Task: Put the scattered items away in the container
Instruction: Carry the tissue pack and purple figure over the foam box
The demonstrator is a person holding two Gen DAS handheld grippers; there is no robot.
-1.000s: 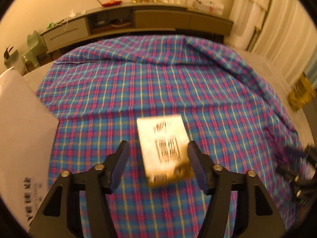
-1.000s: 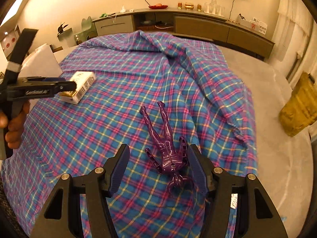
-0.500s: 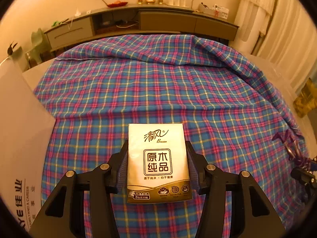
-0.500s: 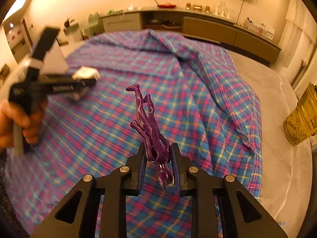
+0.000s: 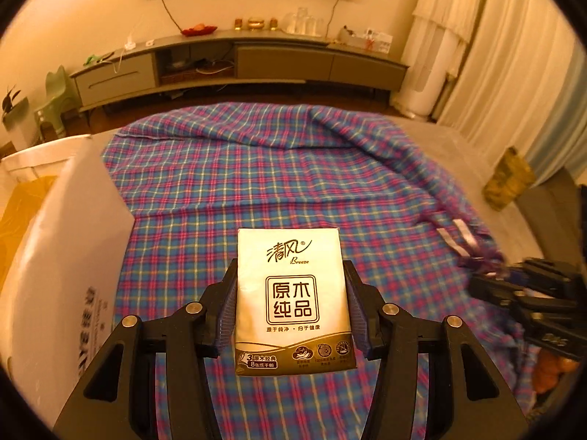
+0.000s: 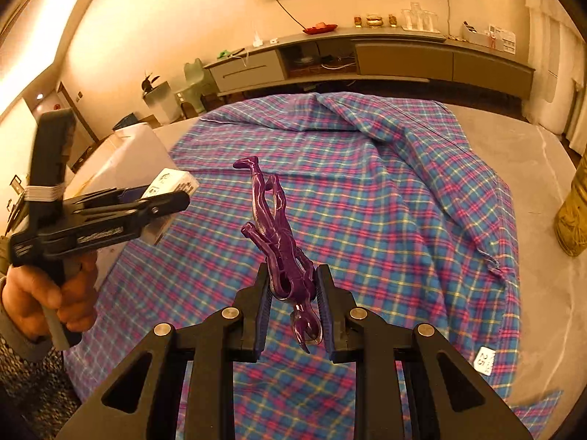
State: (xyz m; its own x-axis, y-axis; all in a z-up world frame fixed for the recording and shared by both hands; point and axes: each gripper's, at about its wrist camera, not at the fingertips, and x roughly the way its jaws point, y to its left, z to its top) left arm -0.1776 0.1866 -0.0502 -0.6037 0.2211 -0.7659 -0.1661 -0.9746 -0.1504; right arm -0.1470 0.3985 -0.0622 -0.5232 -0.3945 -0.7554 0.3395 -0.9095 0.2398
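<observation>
My left gripper (image 5: 291,282) is shut on a gold-and-white tissue pack (image 5: 291,245), held above the plaid cloth with its printed face up. In the right wrist view the same left gripper (image 6: 165,198) shows from the side, the tissue pack (image 6: 172,179) between its fingers and a person's hand (image 6: 55,293) on the handle. My right gripper (image 6: 293,282) is shut on a purple toy figure (image 6: 268,212), which sticks up and away, clear of the cloth. The white box (image 5: 66,227) stands at the left of the bed, and its inside is mostly hidden.
A blue-and-pink plaid cloth (image 5: 275,168) covers most of the grey bed (image 6: 543,220). A long low cabinet (image 5: 256,62) runs along the far wall, with a green chair (image 5: 55,91) at its left. A yellowish bag (image 5: 508,179) sits at the right near the curtains.
The left gripper closed on the tissue pack and lifted it. The right gripper closed on the purple figure, which had been lying on the cloth, and raised it.
</observation>
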